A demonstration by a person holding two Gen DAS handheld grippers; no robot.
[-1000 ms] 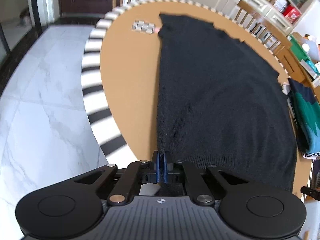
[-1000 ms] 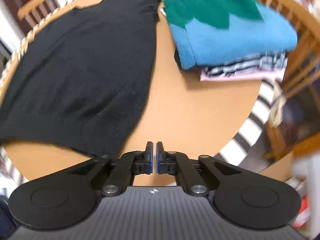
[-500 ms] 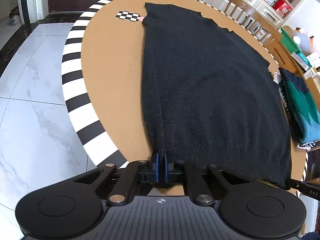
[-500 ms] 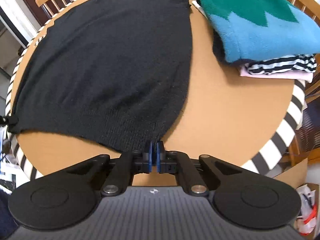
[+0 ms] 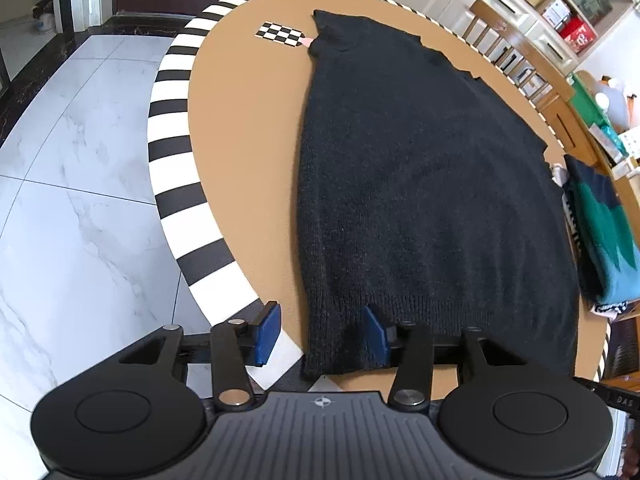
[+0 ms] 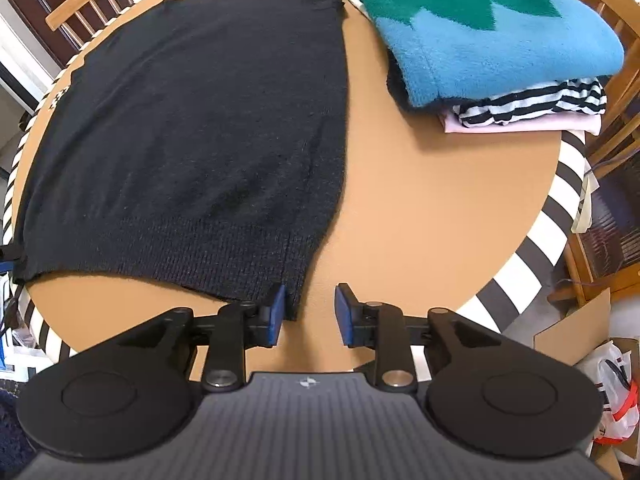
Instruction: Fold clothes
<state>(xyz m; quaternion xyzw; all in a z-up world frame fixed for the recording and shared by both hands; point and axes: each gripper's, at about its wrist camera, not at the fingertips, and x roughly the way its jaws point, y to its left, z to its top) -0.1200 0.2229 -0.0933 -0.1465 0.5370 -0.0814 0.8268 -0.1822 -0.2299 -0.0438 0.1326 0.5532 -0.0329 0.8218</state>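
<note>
So far: black sweater (image 5: 420, 184) is laid flat on tabletop (image 6: 420, 208); no fold is made.
Done: folded stack (image 6: 492, 40) is set aside.
Left hand-held gripper (image 5: 320, 334): spread wide, nothing gripped.
Right hand-held gripper (image 6: 310, 312): likewise.

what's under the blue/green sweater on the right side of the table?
Under the blue/green sweater: a dark garment, a black-and-white striped garment, then a pale pink one on the table. Only their edges show; the rest is covered.
</note>
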